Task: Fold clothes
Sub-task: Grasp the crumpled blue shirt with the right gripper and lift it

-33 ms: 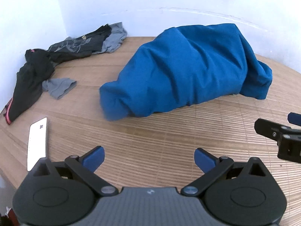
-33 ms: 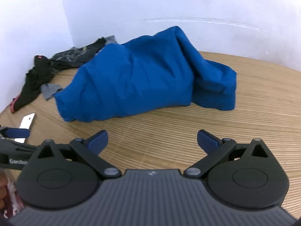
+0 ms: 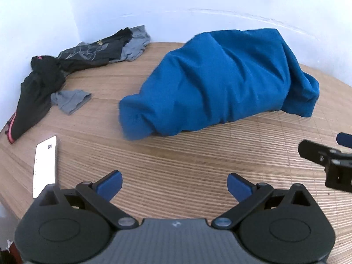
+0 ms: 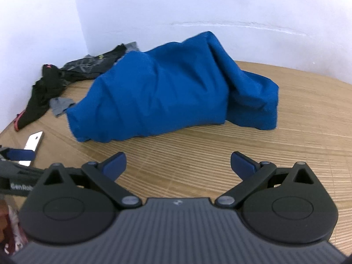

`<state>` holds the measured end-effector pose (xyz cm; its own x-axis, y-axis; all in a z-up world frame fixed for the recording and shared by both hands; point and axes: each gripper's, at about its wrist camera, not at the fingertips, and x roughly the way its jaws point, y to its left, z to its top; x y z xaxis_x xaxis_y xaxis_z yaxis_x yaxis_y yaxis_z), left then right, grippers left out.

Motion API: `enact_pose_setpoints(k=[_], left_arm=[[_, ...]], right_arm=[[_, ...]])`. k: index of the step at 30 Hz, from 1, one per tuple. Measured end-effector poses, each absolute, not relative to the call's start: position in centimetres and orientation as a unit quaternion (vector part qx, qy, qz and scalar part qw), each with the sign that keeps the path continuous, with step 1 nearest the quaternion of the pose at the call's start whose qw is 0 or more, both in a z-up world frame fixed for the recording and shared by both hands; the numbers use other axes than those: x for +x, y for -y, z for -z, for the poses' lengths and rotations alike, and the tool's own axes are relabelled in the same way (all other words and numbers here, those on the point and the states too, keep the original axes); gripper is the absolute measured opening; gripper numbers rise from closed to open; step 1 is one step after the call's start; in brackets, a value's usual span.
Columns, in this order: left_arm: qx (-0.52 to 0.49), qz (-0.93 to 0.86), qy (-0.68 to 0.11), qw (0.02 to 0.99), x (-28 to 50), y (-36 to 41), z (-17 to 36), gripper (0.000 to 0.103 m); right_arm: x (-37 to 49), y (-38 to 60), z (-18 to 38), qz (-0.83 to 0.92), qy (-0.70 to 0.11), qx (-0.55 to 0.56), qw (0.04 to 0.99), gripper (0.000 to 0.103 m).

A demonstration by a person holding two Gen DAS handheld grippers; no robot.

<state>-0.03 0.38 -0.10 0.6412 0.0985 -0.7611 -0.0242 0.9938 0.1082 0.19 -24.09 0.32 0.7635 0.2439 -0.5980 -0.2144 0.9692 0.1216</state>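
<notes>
Where mat lies, crumpled blue garment (image 3: 220,83)

A plain home corner: ahead of the jaws a woven bamboo mat (image 3: 187,160) meets bare white walls (image 3: 154,4), with a crumpled blue garment (image 3: 220,83) ahead and dark clothes (image 3: 44,88) heaped far left.

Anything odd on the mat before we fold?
One non-garment: a flat white phone-like slab lies near the woven mat's left edge. The crumpled blue garment sits heaped, unfolded; dark clothes are strewn in the corner.
</notes>
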Motion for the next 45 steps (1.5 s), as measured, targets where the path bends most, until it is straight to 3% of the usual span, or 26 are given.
enact_pose_setpoints(k=[6,13,23,27,32,33,34,36,37,40,45], left_arm=[[0.018,-0.034,-0.401,0.915,-0.4,-3.8,0.0,0.103],[-0.011,-0.022,-0.41,0.912,6.0,-9.2,-0.9,0.103],[-0.019,0.037,-0.398,0.916,14.5,-9.7,0.6,0.103],[-0.03,0.053,-0.402,0.914,15.5,-10.3,1.4,0.103],[-0.034,0.068,-0.402,0.912,15.9,-10.9,1.6,0.103],[-0.035,0.068,-0.402,0.912,15.8,-11.0,1.6,0.103],[-0.038,0.068,-0.403,0.912,15.8,-11.1,1.5,0.103],[-0.042,0.066,-0.407,0.91,15.7,-11.1,1.6,0.103],[-0.043,0.065,-0.41,0.909,15.5,-11.1,1.7,0.103],[-0.037,0.062,-0.42,0.905,14.6,-10.6,1.8,0.103],[-0.019,0.062,-0.425,0.903,12.1,-9.2,1.9,0.103]], right_arm=[[2.5,21.3,-2.1,-0.112,-0.321,0.012,0.94,0.103],[5.9,17.0,-5.2,-0.097,-0.312,-0.029,0.945,0.103],[17.0,9.9,-10.3,-0.045,-0.303,-0.136,0.942,0.103],[22.3,8.7,-8.6,-0.037,-0.347,-0.172,0.921,0.103],[26.9,7.9,-4.9,-0.019,-0.465,-0.198,0.863,0.103],[27.0,8.0,-4.5,-0.019,-0.488,-0.183,0.853,0.097],[26.5,8.2,-4.2,-0.022,-0.507,-0.16,0.846,0.068],[24.9,9.2,-3.8,-0.03,-0.545,-0.117,0.83,0.034],[23.4,9.7,-3.8,-0.028,-0.552,-0.107,0.827,0.022],[18.0,10.9,-4.3,-0.035,-0.549,-0.092,0.83,0.014],[7.6,13.1,-4.5,-0.054,-0.551,-0.021,0.833,0.01]])
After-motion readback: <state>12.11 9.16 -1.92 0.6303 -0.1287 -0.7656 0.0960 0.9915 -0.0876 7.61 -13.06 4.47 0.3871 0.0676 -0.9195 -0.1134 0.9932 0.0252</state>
